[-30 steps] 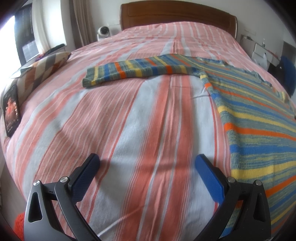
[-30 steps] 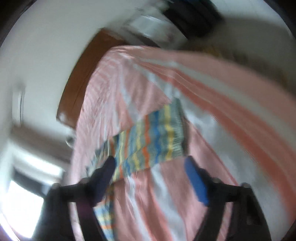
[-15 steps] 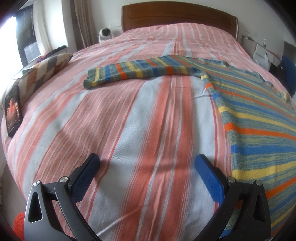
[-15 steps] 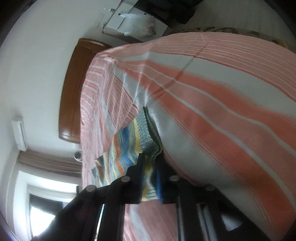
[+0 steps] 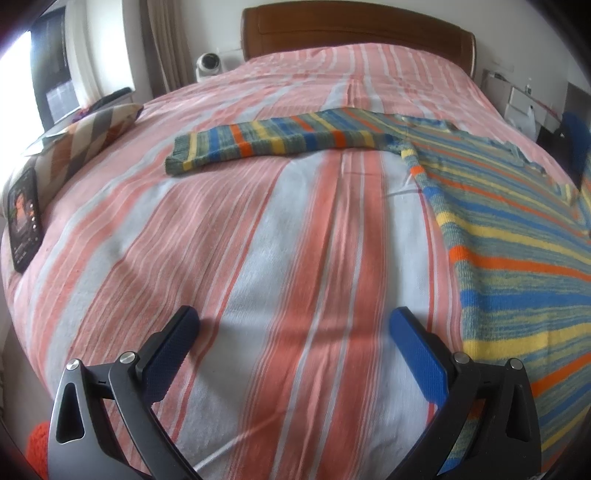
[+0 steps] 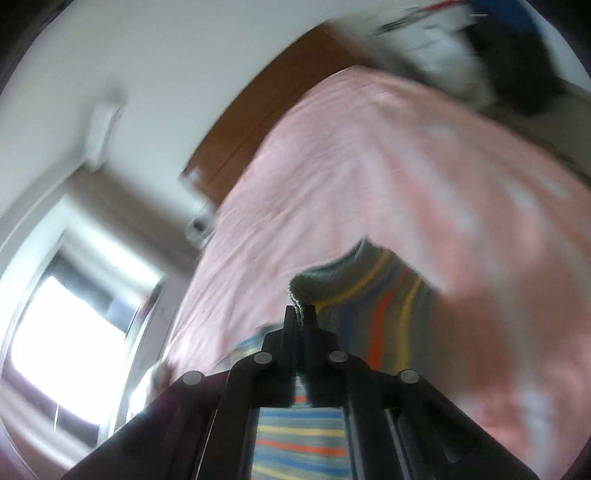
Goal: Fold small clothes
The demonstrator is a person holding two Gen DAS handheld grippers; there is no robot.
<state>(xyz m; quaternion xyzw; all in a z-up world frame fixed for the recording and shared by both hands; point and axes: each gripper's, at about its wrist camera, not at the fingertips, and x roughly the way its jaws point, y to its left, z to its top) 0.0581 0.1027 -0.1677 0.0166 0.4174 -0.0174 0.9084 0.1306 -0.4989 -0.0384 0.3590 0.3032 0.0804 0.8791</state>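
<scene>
- A striped knitted sweater (image 5: 517,236) — bands of blue, yellow, orange and grey-green — lies spread flat on the right part of the bed in the left wrist view, running off the right edge of the picture.
- One sleeve (image 5: 280,142) stretches out flat to the left across the middle of the bed, its grey-green cuff (image 5: 177,158) at the far left end.
- In the right wrist view, which is blurred, the other cuff (image 6: 314,284) is pinched between the jaws of the right gripper (image 6: 300,317); the jaws are pressed together on the ribbed edge, and striped knit hangs below the tool.
- The left gripper (image 5: 295,325) hovers low over bare bedspread just left of the sweater's body; its blue pads (image 5: 417,354) stand wide apart with nothing between them.
- The bedspread (image 5: 258,258) has broad pink, white and orange stripes running toward the wooden headboard (image 5: 354,33).
- At the bed's left edge lie a checked pillow (image 5: 85,147) and, just in front of it, a phone (image 5: 24,218) with its screen lit.
- A small white camera (image 5: 209,66) sits beside the headboard near the curtain — a bright window (image 5: 14,92) is further left.
</scene>
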